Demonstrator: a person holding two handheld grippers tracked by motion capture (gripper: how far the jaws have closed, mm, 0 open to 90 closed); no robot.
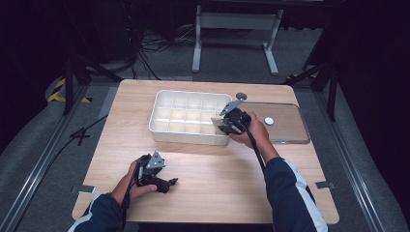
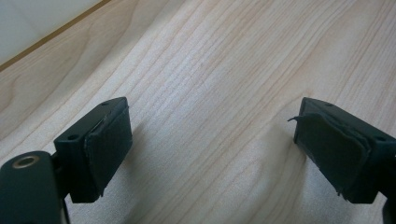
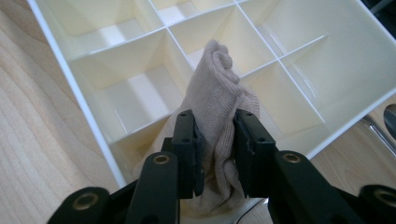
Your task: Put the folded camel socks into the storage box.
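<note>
We work at a wooden table [image 1: 208,179], and on its far half sits a white divided tray [image 1: 189,137] with many square cells. Beside the tray, to its right, lies a clear lid [image 1: 290,130] with a small white disc [image 1: 269,121] on it.

As far as we can judge, the job is to tuck a beige sock [image 3: 217,107] into one of the tray's cells, and we are in the middle of it. Every cell we can see is bare, so nothing is stowed yet. In the right gripper view the sock is bunched and upright, its lower end going down inside a cell at the near edge of the tray. In the high view that cell lies at the tray's near right corner. What is left, by our reckoning, is to lower it fully, let go and pull away.

Our right gripper [image 3: 217,140] is clamped on the sock, both pads pressing the cloth from either side. In the high view our right gripper [image 1: 231,122] hangs over that corner, with the forearm reaching forward from the bottom.

Our left gripper [image 1: 167,182] rests low by the table's near left part, well apart from the tray. In its own view the jaws stand wide with nothing between them, just bare wood below.
</note>
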